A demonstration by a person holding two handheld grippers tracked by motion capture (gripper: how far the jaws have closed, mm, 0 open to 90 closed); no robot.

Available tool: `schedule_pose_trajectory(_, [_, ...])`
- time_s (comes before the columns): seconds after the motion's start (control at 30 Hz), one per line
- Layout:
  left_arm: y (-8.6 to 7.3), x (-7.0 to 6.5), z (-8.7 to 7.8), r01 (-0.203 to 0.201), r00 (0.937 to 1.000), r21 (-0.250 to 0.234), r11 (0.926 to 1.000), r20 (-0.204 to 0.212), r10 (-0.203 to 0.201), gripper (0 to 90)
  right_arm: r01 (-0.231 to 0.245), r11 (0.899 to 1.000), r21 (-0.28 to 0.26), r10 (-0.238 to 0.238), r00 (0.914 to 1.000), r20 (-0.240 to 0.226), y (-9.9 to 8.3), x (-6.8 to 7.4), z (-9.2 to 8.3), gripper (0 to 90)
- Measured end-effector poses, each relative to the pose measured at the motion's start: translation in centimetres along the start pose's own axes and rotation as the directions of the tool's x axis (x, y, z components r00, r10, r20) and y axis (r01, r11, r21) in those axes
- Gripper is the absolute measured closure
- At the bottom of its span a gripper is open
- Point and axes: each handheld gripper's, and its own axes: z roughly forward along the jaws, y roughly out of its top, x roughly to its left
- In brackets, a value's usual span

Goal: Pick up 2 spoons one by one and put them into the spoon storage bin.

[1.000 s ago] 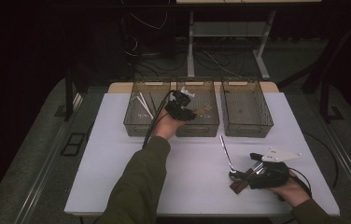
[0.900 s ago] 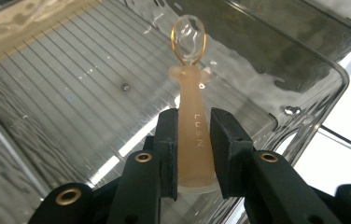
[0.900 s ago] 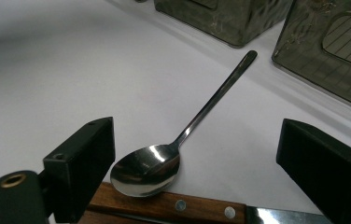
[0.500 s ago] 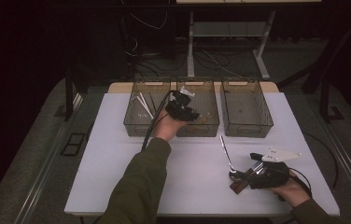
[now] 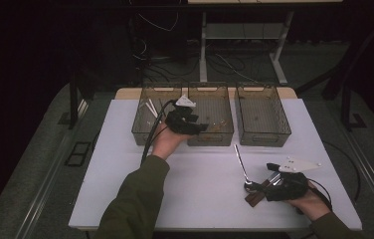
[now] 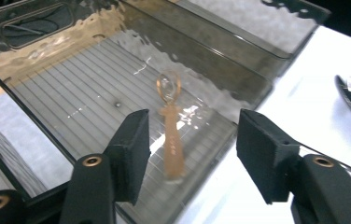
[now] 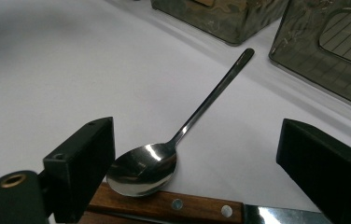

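Near the table's (image 5: 125, 199) front right corner, the right gripper (image 7: 197, 163) rests low with its jaws spread wide and nothing clamped. Between them lie a steel spoon (image 7: 173, 149), its bowl close to the left-hand jaw and overlapping a wooden-handled knife (image 7: 173, 205); the spoon's handle points away toward the bins. No writing can be read on either piece.

Farther back, near the rear edge, the left gripper (image 6: 192, 154) hovers over the front wall of the middle bin (image 5: 225, 137). Its jaws have just been opening and stand apart, released. A small brown spoon (image 6: 170, 126) lies on the bin's ribbed floor, seen between the jaws, untouched by the pads.
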Motion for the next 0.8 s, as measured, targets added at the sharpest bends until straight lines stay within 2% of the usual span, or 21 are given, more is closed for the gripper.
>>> schedule_pose_trajectory(0.23, [-1.8,-1.7,-2.2,-0.052,0.9986,-0.026,0.9983,0.012,0.052,32.9,-0.001,1.0,0.004,0.001,1.0,0.004,0.0,0.0,0.0,11.5])
schedule_pose_trajectory(0.3, [-2.6,-2.2,-2.7,-0.056,0.9981,-0.038,0.9977,0.025,0.057,30.3,-0.003,1.0,0.003,0.003,1.0,0.005,0.0,0.0,0.0,11.5])
schedule_pose_trajectory(0.5, [-5.5,-3.3,-4.1,-0.039,0.9978,-0.08,0.9961,0.05,0.043,22.0,-0.002,1.0,0.007,0.002,1.0,0.007,0.0,0.0,0.1,11.5])
schedule_pose_trajectory(0.7, [-8.7,-4.0,-5.4,-0.045,0.9988,-0.068,0.9967,0.017,0.046,17.2,-0.005,1.0,0.002,0.005,0.9999,0.013,0.0,0.0,0.0,11.5])
schedule_pose_trajectory(0.8, [-10.0,-4.4,-6.0,-0.043,0.9989,-0.067,0.9968,0.014,0.045,15.1,-0.005,1.0,0.001,0.005,0.9999,0.014,0.0,-0.1,-0.1,11.5])
